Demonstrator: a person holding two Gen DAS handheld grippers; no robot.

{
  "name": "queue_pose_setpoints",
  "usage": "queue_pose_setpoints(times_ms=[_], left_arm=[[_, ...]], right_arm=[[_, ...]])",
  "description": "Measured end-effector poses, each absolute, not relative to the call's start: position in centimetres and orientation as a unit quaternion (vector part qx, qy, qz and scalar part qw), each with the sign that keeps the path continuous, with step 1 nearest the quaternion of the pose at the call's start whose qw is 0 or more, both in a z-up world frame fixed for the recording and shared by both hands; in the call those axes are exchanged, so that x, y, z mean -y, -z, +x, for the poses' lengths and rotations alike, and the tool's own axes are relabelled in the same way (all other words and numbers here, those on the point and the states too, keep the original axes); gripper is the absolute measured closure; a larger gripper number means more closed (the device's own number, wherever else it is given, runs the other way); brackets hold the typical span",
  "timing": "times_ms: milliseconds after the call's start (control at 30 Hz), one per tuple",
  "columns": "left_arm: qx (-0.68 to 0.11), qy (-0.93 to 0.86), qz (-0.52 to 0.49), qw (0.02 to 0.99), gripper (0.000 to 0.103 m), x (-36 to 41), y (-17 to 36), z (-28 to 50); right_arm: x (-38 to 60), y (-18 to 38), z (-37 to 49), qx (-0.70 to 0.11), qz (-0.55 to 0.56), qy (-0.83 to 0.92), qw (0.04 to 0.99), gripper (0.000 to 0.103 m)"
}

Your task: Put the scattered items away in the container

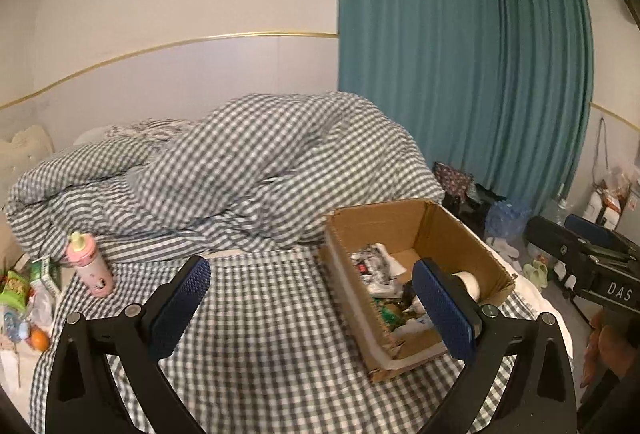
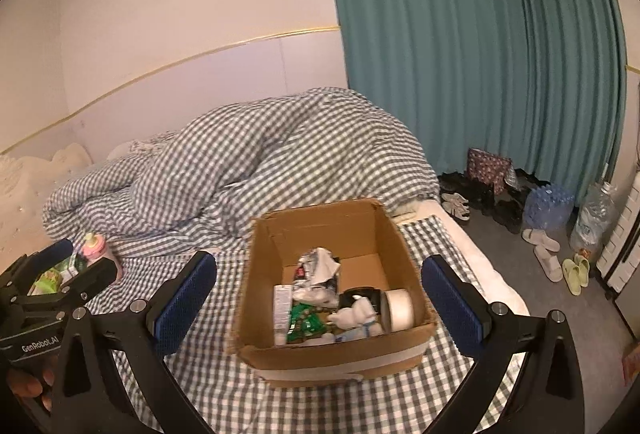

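box: an open cardboard box [image 2: 320,350] is sat on the bed [image 2: 224,390], toward its right edge, flaps up

in the box: a white tape roll [image 2: 401,308] is tipped on its side against the right wall, a small white plush [image 2: 356,314] is tucked just beside it, a green packet [image 2: 304,322] and a tall white carton [image 2: 282,310] are seen at the front, crumpled black-and-white wrappers [image 2: 318,270] are piled behind them; the back of the floor is left bare

still scattered: a pink baby bottle [image 1: 90,262] is stood upright near the bed's left edge, with a green snack bag [image 1: 16,288], a small green box [image 1: 46,274] and an orange [image 1: 39,339] bunched just left of it, well apart from the box

left gripper [image 1: 312,308]: released, jaws spread wide, nothing between the pads, hung over the bedsheet left of the box

right gripper [image 2: 320,308]: also released and wide, nothing clamped, the box is framed between its fingers from above

in the way: a heaped gingham duvet [image 1: 248,170] is bunched along the back of the bed, right behind the box

around: teal curtain [image 2: 480,46] at the far wall, shoes and slippers [image 2: 548,254] and a water jug [image 2: 592,218] are left on the floor past the bed's right edge
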State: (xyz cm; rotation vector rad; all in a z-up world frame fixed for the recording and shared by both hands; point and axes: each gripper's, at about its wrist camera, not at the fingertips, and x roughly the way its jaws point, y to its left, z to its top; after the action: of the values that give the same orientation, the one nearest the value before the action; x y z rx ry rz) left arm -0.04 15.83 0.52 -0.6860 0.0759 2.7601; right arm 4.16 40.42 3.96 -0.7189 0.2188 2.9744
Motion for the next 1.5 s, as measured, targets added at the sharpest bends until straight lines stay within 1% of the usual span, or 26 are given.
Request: queue_pose_setpoints(times_ms=[767, 1100, 1500], left_arm=[[0.009, -0.976, -0.213, 0.035, 0.000, -1.9, -2.5, 3.8], [0.023, -0.978, -0.207, 0.001, 0.000, 3.4, -3.1, 4.8], [0.021, -0.977, -0.212, 0.004, 0.000, 3.7, -3.0, 4.4]], right_arm=[[-27.5, -5.8, 4.6, -0.016, -0.224, -0.973, -0.061, 0.000], [-22.2, -6.4, 4.2, 0.002, -0.218, -0.971, -0.097, 0.000], [-20.5, -6.3, 4.0, 0.011, -0.220, -0.970, -0.104, 0.000]])
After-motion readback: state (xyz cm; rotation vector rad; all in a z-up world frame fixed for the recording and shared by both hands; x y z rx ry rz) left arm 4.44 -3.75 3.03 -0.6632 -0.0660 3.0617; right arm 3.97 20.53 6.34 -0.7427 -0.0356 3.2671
